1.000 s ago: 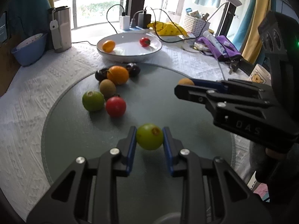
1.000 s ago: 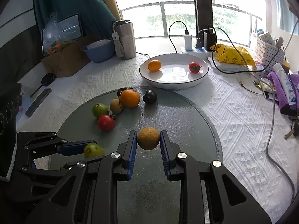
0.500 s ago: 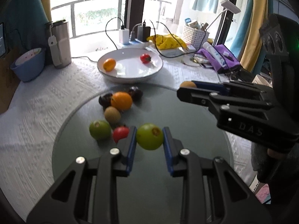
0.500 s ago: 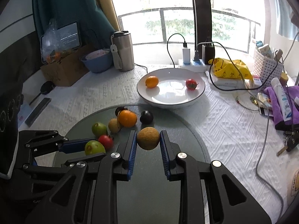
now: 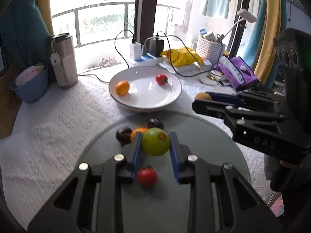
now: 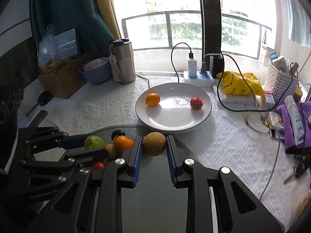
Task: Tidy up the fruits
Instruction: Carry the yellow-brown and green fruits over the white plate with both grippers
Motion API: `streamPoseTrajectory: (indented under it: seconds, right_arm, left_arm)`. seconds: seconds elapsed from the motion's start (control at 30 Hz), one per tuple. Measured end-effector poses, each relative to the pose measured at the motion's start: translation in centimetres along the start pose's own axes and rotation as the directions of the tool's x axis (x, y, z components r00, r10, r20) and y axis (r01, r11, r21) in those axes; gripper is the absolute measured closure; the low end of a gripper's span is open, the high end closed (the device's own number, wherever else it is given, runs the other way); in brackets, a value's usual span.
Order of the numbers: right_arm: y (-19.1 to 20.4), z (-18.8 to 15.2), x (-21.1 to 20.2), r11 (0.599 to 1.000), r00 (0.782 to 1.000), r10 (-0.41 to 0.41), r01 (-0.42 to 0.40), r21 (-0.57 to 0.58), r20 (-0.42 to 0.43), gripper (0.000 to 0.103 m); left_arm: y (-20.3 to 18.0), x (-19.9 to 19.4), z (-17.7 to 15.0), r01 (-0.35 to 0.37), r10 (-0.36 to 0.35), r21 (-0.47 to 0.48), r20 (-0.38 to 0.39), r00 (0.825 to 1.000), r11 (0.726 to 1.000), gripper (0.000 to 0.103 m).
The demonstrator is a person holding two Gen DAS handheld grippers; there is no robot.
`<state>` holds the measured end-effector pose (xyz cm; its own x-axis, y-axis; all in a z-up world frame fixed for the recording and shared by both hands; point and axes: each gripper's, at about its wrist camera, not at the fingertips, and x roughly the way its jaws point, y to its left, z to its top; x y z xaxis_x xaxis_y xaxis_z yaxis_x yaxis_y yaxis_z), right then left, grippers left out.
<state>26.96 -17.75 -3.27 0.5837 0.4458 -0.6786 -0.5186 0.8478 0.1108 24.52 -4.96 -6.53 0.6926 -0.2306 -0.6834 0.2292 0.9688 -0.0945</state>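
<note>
My left gripper (image 5: pixel 155 143) is shut on a green fruit (image 5: pixel 155 142), held above the round grey mat (image 5: pixel 204 136). My right gripper (image 6: pixel 154 144) is shut on a brown kiwi-like fruit (image 6: pixel 154 143); from the left wrist view that fruit (image 5: pixel 202 96) shows at the fingertips on the right. Ahead stands a white plate (image 6: pixel 202 116) holding a small orange (image 6: pixel 153 99) and a red tomato (image 6: pixel 196 103). On the mat lie an orange (image 6: pixel 123 143), dark plums (image 5: pixel 124 135), and a red fruit (image 5: pixel 147 176).
A steel tumbler (image 6: pixel 123 62) and a blue bowl (image 6: pixel 96 72) stand at the back left. A power strip with cables (image 6: pixel 200 75), a yellow bag (image 6: pixel 239 84), a white basket (image 6: pixel 280 81) and a purple cloth (image 6: pixel 291 120) crowd the right side.
Both grippers rose and moved forward toward the plate with their fruits still held. The loose fruits on the mat slid lower in both views.
</note>
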Motion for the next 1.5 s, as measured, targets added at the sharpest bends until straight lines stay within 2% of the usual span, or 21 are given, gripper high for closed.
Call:
streamPoseTrajectory:
  seconds: [0.77, 1.1, 1.5]
  right_arm:
    - [-3.2, 6.4, 5.0, 0.999, 0.999, -0.027, 0.028, -0.024, 0.030, 0.076]
    - [-4.3, 8.1, 7.5, 0.999, 0.999, -0.040, 0.041, -0.025, 0.022, 0.076]
    - [-6.1, 9.6, 11.5, 0.999, 0.999, -0.052, 0.052, -0.003, 0.001, 0.076]
  left_arm:
    - [4.4, 5.6, 8.2, 0.028, -0.028, 0.059, 0.000, 1.000, 0.998, 0.074]
    - [5.5, 9.1, 10.6, 0.046, -0.046, 0.071, -0.009, 0.999, 0.996, 0.074]
    - [7.1, 13.5, 12.1, 0.075, -0.073, 0.031, -0.048, 0.996, 0.997, 0.074]
